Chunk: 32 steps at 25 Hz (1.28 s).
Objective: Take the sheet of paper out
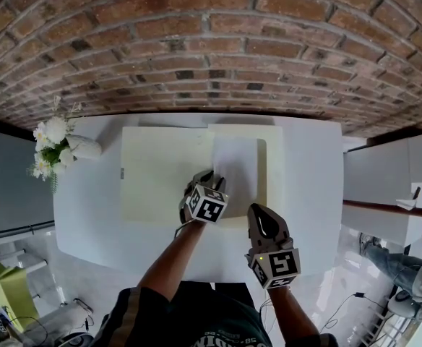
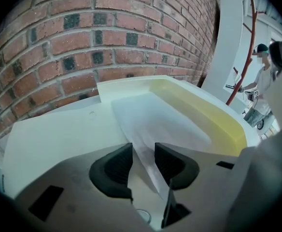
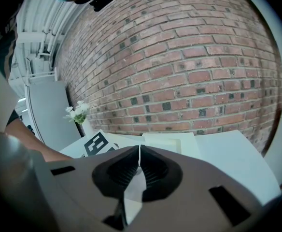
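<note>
A cream open folder (image 1: 160, 186) lies on the white table (image 1: 308, 194), with a white sheet of paper (image 1: 234, 165) on its right half. My left gripper (image 1: 205, 177) is at the sheet's near left corner. In the left gripper view the sheet (image 2: 155, 120) curls up, and its raised edge runs between the jaws of the left gripper (image 2: 143, 164), which stand apart and open. The folder's yellowish rim (image 2: 218, 117) shows behind. My right gripper (image 1: 260, 212) hovers by the folder's near right corner. In its own view the right gripper (image 3: 139, 158) is shut, tips touching.
A white vase of flowers (image 1: 58, 149) stands at the table's far left corner, also seen as the flowers (image 3: 77, 112) in the right gripper view. A brick wall (image 1: 211, 49) runs behind the table. A person (image 2: 262, 74) stands off to the right.
</note>
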Tool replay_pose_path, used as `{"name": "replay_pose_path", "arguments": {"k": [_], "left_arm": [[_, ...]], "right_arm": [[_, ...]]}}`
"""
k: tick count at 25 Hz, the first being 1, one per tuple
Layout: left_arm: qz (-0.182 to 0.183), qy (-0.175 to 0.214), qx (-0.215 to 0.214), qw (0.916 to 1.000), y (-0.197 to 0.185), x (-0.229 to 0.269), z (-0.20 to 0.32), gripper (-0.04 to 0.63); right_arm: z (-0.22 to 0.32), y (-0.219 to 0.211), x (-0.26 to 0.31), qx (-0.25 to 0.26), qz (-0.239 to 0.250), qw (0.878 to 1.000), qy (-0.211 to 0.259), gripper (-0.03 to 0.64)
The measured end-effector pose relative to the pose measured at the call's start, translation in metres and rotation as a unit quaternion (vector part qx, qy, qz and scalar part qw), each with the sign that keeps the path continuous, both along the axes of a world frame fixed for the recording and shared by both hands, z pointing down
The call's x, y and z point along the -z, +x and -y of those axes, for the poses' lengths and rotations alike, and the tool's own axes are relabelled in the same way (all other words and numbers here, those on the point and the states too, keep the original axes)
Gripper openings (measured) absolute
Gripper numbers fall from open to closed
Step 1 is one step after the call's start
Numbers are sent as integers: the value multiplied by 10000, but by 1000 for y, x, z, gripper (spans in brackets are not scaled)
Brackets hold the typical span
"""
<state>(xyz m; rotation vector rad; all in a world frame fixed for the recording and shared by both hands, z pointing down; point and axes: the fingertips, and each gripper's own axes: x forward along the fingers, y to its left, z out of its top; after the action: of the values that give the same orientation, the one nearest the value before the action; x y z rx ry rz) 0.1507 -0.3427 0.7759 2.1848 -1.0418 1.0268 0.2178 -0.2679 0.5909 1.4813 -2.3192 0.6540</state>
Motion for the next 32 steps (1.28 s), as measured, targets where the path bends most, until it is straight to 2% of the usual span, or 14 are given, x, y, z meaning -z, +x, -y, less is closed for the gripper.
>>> {"name": "replay_pose_path", "arguments": {"k": [9,17,23,28,32], "left_arm": [[-134,12,241,9996,-6,1,5,91],[-464,-63,632,9969,-14,1,9,46],[-391,4,727,9966,-15,2,12,21],[-307,77,719,9969,-15,1,14,12],[-336,88,741,9966,-16,1,15,9]], "right_arm": [[2,4,-2,-14,-14,10000,-22,71],[6,5,-1,-63,3,10000,35,71],[3,6,-3,-49,-30,9999,-136,71],[7,6,1,-98,29,9999,84,70],[7,8,0,-129,46,9999,66,71]]}}
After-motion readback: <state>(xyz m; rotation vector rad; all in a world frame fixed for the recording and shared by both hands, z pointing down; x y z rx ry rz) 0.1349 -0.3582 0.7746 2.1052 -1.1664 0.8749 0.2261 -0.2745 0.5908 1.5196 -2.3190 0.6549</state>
